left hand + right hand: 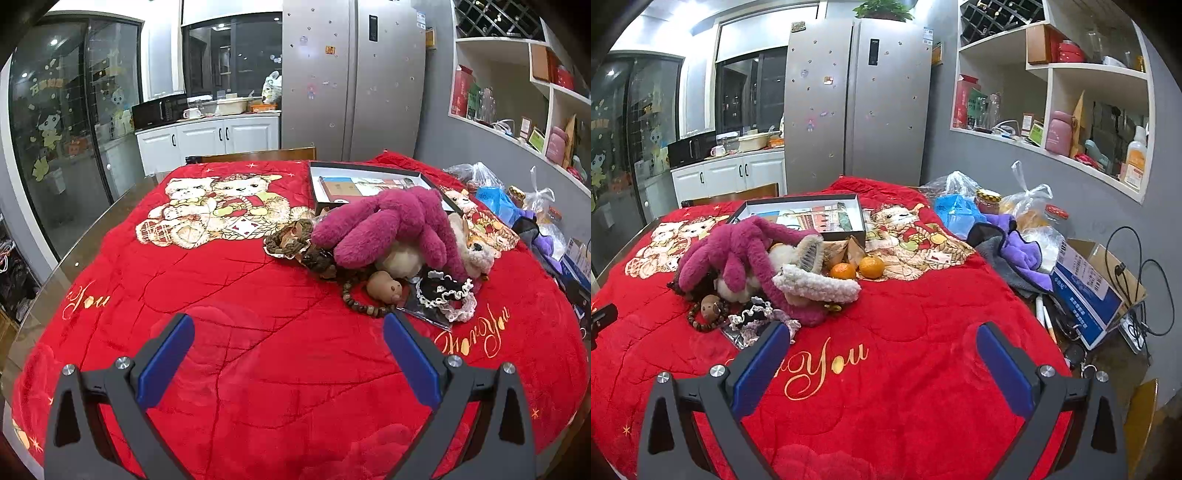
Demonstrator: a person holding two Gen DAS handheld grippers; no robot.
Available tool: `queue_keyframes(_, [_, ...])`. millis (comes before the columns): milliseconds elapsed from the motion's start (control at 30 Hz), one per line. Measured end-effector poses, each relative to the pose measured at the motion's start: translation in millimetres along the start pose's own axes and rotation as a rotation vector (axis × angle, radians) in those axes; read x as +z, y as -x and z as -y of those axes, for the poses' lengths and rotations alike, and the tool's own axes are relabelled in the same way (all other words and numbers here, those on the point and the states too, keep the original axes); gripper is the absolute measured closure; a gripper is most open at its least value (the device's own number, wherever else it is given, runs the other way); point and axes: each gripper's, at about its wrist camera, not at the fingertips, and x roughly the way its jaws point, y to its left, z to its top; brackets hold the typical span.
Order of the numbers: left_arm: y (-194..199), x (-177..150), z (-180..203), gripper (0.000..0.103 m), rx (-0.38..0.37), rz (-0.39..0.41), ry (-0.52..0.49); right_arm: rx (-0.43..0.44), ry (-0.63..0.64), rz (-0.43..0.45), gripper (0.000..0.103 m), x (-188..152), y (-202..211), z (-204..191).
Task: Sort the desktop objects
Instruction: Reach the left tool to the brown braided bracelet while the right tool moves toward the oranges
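Observation:
A pile of objects lies on the red blanket [240, 332]. On top is a magenta plush toy [391, 225], also in the right wrist view [738, 251]. Beside it are a wooden bead bracelet [360, 301], a small brown figurine [384, 286], lace hair ties [448, 295] and a cream knitted band [816, 284]. Two oranges [858, 268] lie behind the pile. An open black box [369, 184] stands beyond it. My left gripper [288, 325] is open and empty, in front and left of the pile. My right gripper [882, 334] is open and empty, in front and right of it.
Along the table's right edge are plastic bags [1027, 199], jars [988, 201], a purple cloth [1019, 240], a blue-and-white carton [1086, 291] and cables [1137, 273]. A fridge [857, 99] and wall shelves [1052, 92] stand behind. A chair back [255, 155] is at the far edge.

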Motion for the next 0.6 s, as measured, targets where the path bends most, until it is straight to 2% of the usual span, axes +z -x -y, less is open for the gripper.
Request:
queue_keyframes(200, [-16.7,11.8,-5.8,0.0,-0.01,-0.011,-0.013,0.004,0.02,-0.035,0.0,5.3,-20.1,-5.7])
queue_keyframes(367, [-42.1,31.6,-14.4,0.0,-0.034,-0.022,-0.012,0.015,0.015,-0.032,0.0,16.8,-32.7,-6.5])
queue_keyframes(500, [-76.0,47.0,-17.8,0.0,-0.041,-0.043,-0.031,0.015,0.0,-0.054,0.0,24.9,-51.1,-5.4])
queue_keyframes(600, [-107.6,53.9,-19.9,0.0,-0.068,-0.088,-0.035,-0.001,0.001,-0.068,0.0,30.5,-64.5,-4.5])
